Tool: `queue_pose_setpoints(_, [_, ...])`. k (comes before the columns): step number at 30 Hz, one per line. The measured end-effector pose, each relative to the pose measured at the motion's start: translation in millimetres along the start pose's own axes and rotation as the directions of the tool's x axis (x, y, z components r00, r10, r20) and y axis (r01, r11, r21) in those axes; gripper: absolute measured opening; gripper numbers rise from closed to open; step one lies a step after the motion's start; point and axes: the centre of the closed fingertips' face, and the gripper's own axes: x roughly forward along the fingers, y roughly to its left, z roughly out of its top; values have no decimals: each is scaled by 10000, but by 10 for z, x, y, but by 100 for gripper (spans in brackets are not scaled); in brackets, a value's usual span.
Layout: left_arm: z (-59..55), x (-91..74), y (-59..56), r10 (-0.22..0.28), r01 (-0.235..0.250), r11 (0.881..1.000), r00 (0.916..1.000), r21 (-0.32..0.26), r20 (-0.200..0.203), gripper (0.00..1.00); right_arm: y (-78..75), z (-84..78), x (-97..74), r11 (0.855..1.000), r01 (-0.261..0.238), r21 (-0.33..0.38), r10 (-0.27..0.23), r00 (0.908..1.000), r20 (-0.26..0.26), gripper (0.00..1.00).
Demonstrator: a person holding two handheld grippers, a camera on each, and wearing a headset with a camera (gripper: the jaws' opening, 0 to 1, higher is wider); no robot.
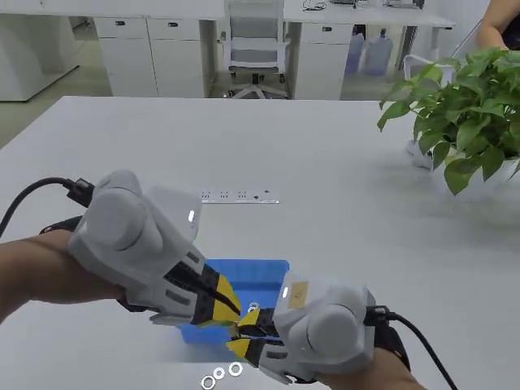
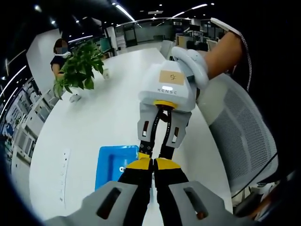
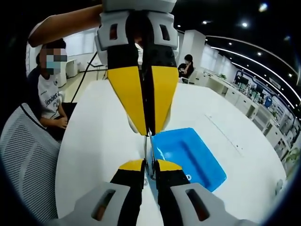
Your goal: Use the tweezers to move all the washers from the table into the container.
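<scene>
The blue container [image 1: 264, 276] sits near the table's front, with one washer [image 1: 253, 307] lying inside it. Three washers [image 1: 219, 375] lie on the white table just in front of the container. My two grippers meet tip to tip over the container's near edge, the left gripper [image 1: 231, 311] coming from the left and the right gripper [image 1: 245, 337] from the lower right. The thin metal tweezers [image 3: 147, 148] run between them. The left gripper's yellow fingers [image 3: 162, 89] pinch one end, and the right gripper [image 3: 150, 165] is shut on the other end. In the left gripper view its own jaws [image 2: 153, 164] are closed beside the container [image 2: 110, 165].
A white power strip [image 1: 240, 196] lies on the table behind the container. A potted plant [image 1: 467, 114] stands at the right edge. An office chair [image 1: 256, 41] and desks stand beyond the table. A seated person [image 3: 49, 101] and a mesh chair [image 3: 23, 155] are beside the table.
</scene>
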Motion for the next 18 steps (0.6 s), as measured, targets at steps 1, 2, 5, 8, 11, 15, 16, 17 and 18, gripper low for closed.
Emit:
queue_pose_setpoints(1, [7, -6, 15, 32, -32, 10000, 10000, 25, 4, 5, -18, 9, -1, 10000, 32, -9, -32, 10000, 23, 10])
queue_pose_setpoints(2, [15, -12, 37, 64, -64, 10000, 10000, 52, 6, 5, -41, 22, -3, 10000, 58, -27, -57, 10000, 42, 10])
queue_pose_setpoints(5, [32, -19, 88, 136, -136, 9998, 9999, 114, 28, 5, -101, 41, -2, 9998, 160, -70, -160, 9998, 100, 10])
queue_pose_setpoints(8, [40, -21, 137, 170, -170, 9997, 9999, 177, 11, 5, -151, 50, -1, 9997, 240, -68, -239, 9996, 171, 10])
queue_pose_setpoints(11, [50, -11, 188, 183, -183, 9994, 9998, 282, -7, 5, -215, 51, 7, 9995, 320, -80, -318, 9992, 236, 10])
queue_pose_setpoints(15, [44, 13, 263, 178, -176, 9992, 9998, 357, -50, 5, -303, 43, 36, 9992, 392, -3, -392, 9988, 285, 10])
queue_pose_setpoints(16, [41, 17, 281, 184, -181, 9991, 9998, 379, -62, 5, -318, 40, 43, 9992, 405, 13, -405, 9988, 293, 10])
queue_pose_setpoints(17, [35, 26, 304, 165, -163, 9992, 9998, 377, -69, 5, -343, 35, 54, 9991, 426, 32, -427, 9986, 297, 11])
queue_pose_setpoints(18, [27, 33, 321, 166, -163, 9991, 9998, 391, -81, 5, -359, 29, 63, 9990, 431, 69, -433, 9986, 290, 11])
